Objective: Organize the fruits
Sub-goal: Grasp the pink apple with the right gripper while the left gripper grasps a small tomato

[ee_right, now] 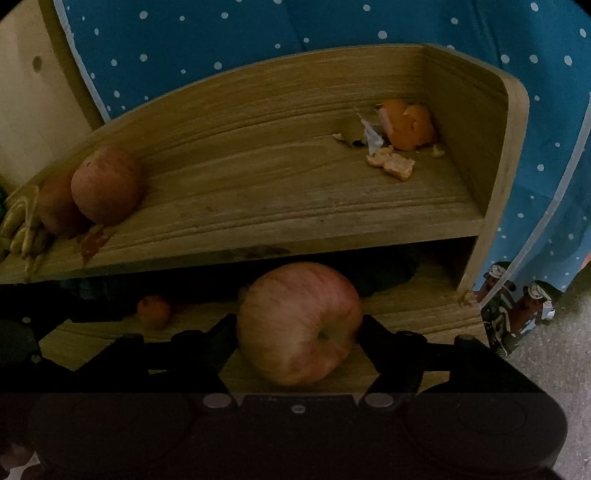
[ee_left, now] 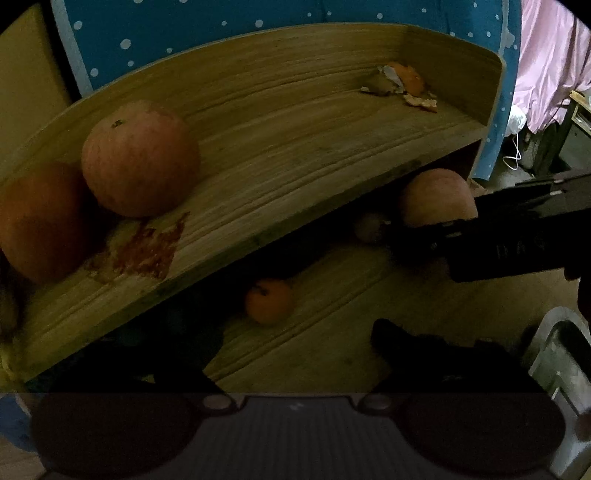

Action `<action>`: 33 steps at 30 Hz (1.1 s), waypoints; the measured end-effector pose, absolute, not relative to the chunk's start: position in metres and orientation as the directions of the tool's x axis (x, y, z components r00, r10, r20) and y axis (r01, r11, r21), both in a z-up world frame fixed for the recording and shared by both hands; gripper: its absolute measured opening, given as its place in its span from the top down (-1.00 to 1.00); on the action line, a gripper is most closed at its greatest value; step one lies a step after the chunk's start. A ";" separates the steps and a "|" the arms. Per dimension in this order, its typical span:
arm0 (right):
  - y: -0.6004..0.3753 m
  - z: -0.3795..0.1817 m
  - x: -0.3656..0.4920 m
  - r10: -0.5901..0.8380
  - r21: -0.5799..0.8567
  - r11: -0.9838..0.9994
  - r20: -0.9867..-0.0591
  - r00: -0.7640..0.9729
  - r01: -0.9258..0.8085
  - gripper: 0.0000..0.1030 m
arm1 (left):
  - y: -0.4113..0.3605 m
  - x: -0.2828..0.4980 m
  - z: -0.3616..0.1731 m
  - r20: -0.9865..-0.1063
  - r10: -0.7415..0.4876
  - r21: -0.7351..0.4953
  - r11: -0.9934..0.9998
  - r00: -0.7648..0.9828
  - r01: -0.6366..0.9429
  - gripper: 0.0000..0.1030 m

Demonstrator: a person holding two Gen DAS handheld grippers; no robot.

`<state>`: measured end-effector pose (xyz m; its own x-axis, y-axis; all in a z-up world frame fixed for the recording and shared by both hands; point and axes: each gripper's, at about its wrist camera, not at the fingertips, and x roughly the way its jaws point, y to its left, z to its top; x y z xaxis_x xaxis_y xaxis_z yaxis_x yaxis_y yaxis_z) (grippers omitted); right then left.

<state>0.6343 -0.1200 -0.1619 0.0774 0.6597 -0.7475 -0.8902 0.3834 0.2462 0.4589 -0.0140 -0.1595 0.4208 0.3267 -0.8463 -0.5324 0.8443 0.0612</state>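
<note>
Two fingers of my right gripper [ee_right: 297, 339] clamp a big apple [ee_right: 299, 323] on the lower shelf [ee_right: 424, 306]; small orange [ee_right: 154, 312] sits to its left, further in. Left gripper [ee_left: 295, 354] is too dark, can't tell its gap. Up top, upper shelf [ee_right: 277, 192] has another apple [ee_right: 106, 184] at left & peel scraps [ee_right: 395, 140] far right.

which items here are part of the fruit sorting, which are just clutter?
Job:
- apple between right gripper fingers
- apple on upper shelf
- orange beside it
- small orange on lower shelf
- wooden shelf

Clutter:
- peel scraps
- dotted blue cloth
</note>
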 end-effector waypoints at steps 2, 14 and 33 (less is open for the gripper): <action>-0.122 -0.162 0.635 0.663 0.253 0.383 -0.745 0.073 -0.889 -0.39 | -0.013 0.460 -0.160 -0.846 0.325 0.055 0.841 0.422 -0.538 -0.59; -0.123 -0.165 0.638 0.666 0.266 0.379 -0.743 0.062 -0.886 -0.38 | -0.002 0.467 -0.161 -0.838 0.350 0.041 0.805 0.418 -0.592 -0.16; -0.119 -0.162 0.624 0.655 0.248 0.414 -0.750 0.097 -0.876 -0.36 | -0.001 0.469 -0.156 -0.836 0.368 0.045 0.785 0.407 -0.618 0.39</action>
